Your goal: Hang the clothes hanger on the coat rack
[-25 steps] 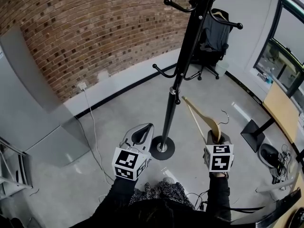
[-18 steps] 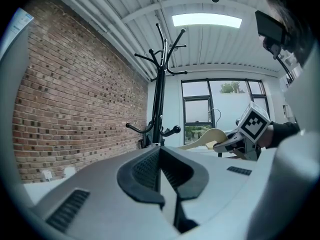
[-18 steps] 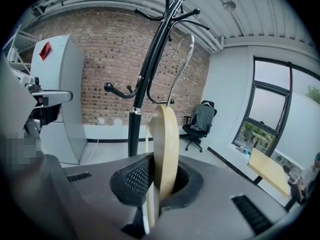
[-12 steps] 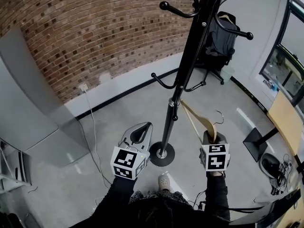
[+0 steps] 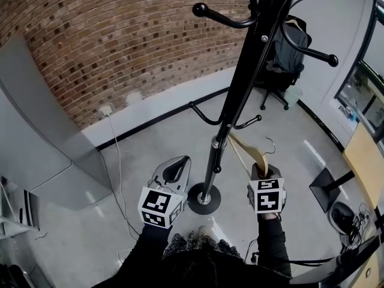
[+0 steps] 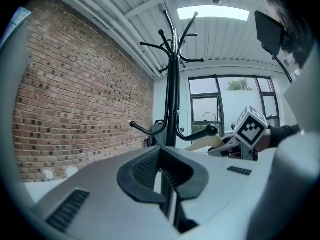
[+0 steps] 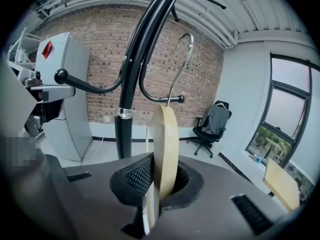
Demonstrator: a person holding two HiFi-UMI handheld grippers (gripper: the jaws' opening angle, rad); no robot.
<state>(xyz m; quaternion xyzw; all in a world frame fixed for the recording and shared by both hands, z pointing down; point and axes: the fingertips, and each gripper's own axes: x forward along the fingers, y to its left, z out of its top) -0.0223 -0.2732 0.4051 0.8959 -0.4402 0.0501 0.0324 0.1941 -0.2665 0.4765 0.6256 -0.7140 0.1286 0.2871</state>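
The black coat rack [image 5: 243, 83] stands on a round base [image 5: 204, 197] between my two grippers, its curved hooks spreading overhead. My right gripper [image 5: 262, 170] is shut on the body of a wooden clothes hanger [image 5: 247, 152], just right of the pole. The hanger's metal hook [image 5: 270, 145] points away from me. In the right gripper view the hanger [image 7: 165, 144] stands on edge between the pads, with its wire hook [image 7: 183, 59] up beside the pole [image 7: 131, 84]. My left gripper [image 5: 179, 165] is shut and holds nothing, left of the pole [image 6: 171, 99].
A brick wall runs behind the rack. A grey cabinet [image 5: 42, 131] stands at the left, and a white cable [image 5: 117, 161] trails from a wall socket. An office chair with a dark jacket [image 5: 282, 47] is behind the rack. A wooden table [image 5: 363, 155] sits right.
Both grippers have moved in toward the coat rack, which now looms larger and nearer. The hanger, still gripped, sits closer to the pole.
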